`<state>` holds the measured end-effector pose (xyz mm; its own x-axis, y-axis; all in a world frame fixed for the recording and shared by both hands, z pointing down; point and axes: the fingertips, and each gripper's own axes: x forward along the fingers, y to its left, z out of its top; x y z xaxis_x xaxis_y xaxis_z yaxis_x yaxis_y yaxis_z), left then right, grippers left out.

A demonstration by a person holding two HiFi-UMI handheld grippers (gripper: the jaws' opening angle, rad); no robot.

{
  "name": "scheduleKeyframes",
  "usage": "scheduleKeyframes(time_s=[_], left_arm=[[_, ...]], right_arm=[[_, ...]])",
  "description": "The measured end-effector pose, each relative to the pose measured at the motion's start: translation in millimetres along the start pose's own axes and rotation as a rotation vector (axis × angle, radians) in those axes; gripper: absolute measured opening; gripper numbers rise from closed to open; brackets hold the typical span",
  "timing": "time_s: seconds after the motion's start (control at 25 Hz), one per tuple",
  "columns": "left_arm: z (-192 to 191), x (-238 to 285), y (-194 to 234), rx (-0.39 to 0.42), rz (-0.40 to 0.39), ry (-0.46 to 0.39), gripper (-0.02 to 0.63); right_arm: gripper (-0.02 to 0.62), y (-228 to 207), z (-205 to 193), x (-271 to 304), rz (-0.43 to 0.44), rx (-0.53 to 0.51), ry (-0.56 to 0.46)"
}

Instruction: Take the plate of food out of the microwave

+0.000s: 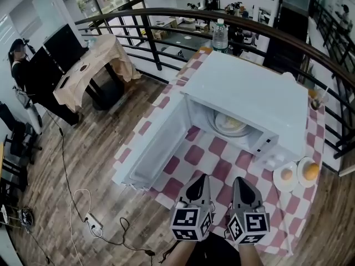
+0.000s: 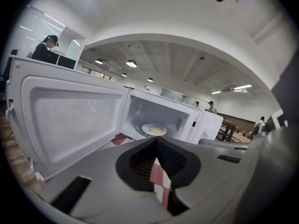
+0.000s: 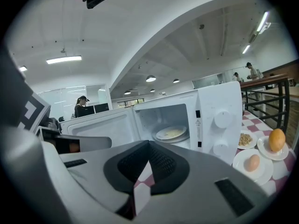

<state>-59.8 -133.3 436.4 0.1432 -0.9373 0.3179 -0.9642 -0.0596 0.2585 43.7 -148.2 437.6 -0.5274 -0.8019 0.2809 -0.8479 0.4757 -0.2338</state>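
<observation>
A white microwave (image 1: 249,101) stands on the red-and-white checked table (image 1: 191,155), its door (image 1: 152,148) swung wide open to the left. Inside, on the turntable, sits the plate of food (image 1: 229,123), pale and round, also seen as the plate (image 2: 154,130) in the left gripper view and the plate (image 3: 172,133) in the right gripper view. My left gripper (image 1: 201,177) and right gripper (image 1: 238,179) hover side by side above the table's near edge, in front of the opening and well short of it. Both are shut with nothing held, the left gripper (image 2: 156,141) and right gripper (image 3: 149,143) tips meeting.
Right of the microwave lie small plates with an egg (image 1: 286,174), an orange (image 1: 311,171) and grains (image 3: 245,139). A water bottle (image 1: 220,36) stands behind the microwave by the curved railing (image 1: 166,15). A person (image 1: 22,65) stands far left near a draped table (image 1: 91,60); cables (image 1: 91,223) lie on the floor.
</observation>
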Motion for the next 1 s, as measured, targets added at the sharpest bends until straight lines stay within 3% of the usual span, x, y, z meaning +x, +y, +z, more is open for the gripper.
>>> scheduleKeyframes(time_s=[1.0], left_arm=[[-2.7, 93.5, 35.9, -0.098, -0.105, 0.123, 0.014]], right_arm=[[-0.002, -26.4, -3.2, 64.7, -0.154, 0.049, 0.053]])
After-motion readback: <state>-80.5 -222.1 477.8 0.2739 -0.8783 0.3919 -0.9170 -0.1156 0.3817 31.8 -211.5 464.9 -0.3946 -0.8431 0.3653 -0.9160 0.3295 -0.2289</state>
